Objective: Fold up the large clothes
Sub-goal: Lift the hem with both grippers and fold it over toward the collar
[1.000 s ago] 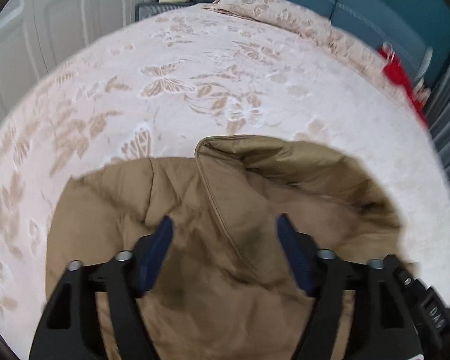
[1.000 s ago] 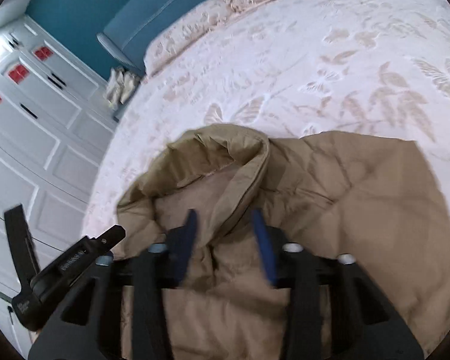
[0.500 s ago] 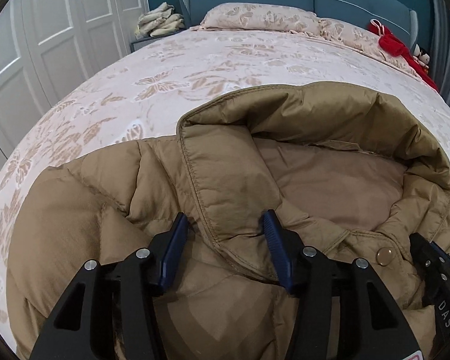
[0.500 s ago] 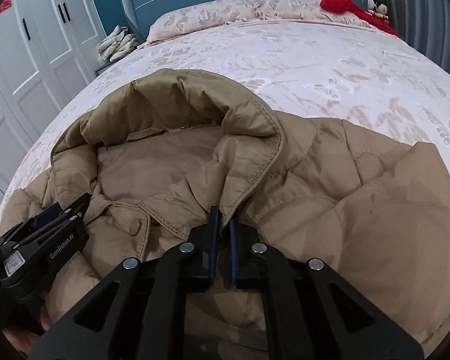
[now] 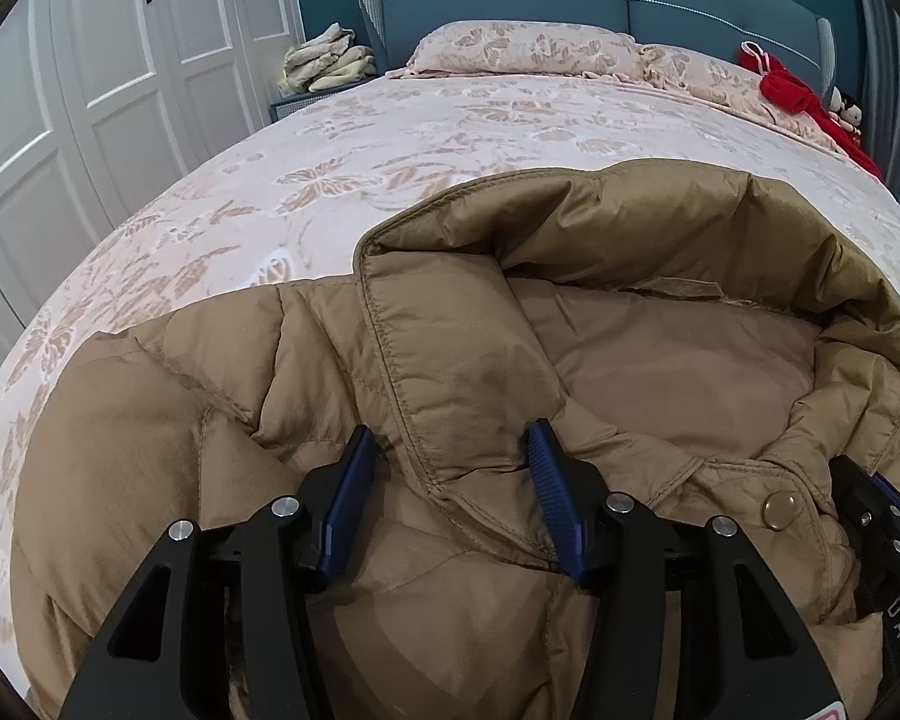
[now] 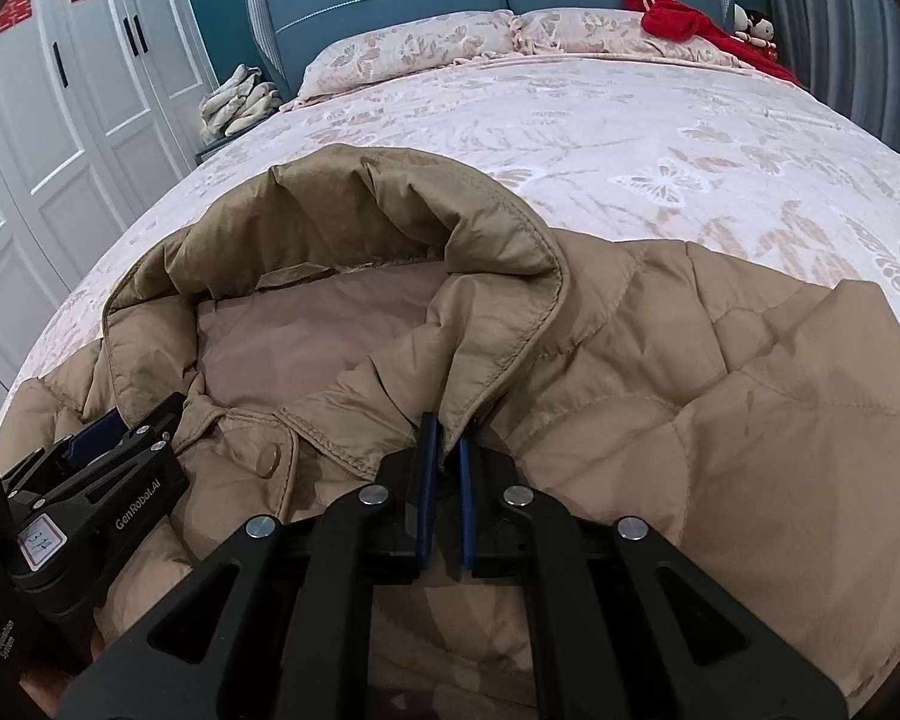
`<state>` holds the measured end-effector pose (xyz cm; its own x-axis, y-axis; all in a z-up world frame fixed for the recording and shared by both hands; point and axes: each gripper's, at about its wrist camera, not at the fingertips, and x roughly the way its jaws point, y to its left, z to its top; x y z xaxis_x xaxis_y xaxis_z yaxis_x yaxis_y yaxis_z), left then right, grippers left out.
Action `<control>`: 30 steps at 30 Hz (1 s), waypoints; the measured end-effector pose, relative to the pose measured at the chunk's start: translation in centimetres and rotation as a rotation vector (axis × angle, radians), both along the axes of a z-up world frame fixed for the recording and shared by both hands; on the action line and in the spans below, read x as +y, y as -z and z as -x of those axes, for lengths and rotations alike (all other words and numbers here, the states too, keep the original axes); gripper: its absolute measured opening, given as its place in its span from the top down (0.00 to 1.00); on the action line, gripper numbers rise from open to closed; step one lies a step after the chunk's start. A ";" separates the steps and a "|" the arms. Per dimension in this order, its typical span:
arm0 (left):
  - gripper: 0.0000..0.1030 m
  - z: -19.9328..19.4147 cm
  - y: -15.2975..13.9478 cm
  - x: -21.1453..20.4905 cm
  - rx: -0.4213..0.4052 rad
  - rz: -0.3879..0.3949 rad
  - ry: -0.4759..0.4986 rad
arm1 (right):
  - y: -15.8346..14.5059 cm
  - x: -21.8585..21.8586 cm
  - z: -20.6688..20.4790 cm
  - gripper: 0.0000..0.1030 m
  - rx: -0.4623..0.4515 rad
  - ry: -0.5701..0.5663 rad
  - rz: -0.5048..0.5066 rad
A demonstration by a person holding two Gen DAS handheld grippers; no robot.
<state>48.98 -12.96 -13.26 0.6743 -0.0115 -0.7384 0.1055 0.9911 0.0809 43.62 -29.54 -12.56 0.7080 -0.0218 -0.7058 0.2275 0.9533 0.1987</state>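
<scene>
A tan quilted jacket [image 5: 210,450] lies front up on the bed, collar towards the pillows, lining showing inside the neck. My left gripper [image 5: 450,480] rests on it with its blue pads either side of the left collar flap [image 5: 450,372]. Those jaws stand apart and do not pinch the flap. In the right wrist view my right gripper [image 6: 447,468] is shut on the lower edge of the right collar flap [image 6: 498,312] of the jacket [image 6: 750,420]. The left gripper's [image 6: 90,480] body shows at that view's left edge, near a snap button [image 6: 268,459].
The bedspread [image 5: 450,120] is pale with a butterfly print, with pillows [image 5: 528,48] at the blue headboard. A red cloth [image 6: 684,18] and a doll lie at the far right. Folded cloths [image 5: 324,60] sit on a nightstand. White wardrobe doors [image 5: 90,90] stand left.
Both grippers came down onto the jacket's collar and levelled out. The right gripper's jaws closed on the collar edge. The left jaws narrowed a little around the flap.
</scene>
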 end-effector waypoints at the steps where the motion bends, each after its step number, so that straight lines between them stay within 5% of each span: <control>1: 0.49 0.0 0.0 0.0 -0.001 0.000 0.000 | 0.0 0.0 0.1 0.96 -0.001 0.001 -0.001; 8: 0.48 0.0 -0.2 0.1 0.018 0.010 0.001 | -0.6 -0.2 0.1 0.94 0.033 -0.004 -0.026; 12: 0.47 0.8 -2.6 2.8 0.080 0.117 0.026 | -2.6 -1.9 2.0 0.86 0.088 -0.020 -0.129; 17: 0.42 0.2 -8.0 6.2 -0.026 0.111 0.009 | -6.5 -4.4 3.2 0.83 0.080 -0.021 -0.074; 20: 0.42 -3.6 -11.2 5.9 -0.049 0.054 -0.019 | -10.7 -6.0 0.5 0.83 0.019 0.017 -0.108; 24: 0.42 -8.6 -13.6 4.1 -0.029 0.075 -0.050 | -14.8 -6.1 -5.2 0.83 -0.052 0.046 -0.163; 27: 0.42 -11.2 -13.0 2.1 0.011 0.098 -0.072 | -14.1 -6.0 -8.6 0.83 -0.050 0.087 -0.192; 30: 0.42 -11.9 -9.6 -0.2 0.084 0.043 -0.050 | -10.4 -5.2 -10.7 0.83 0.032 0.099 -0.195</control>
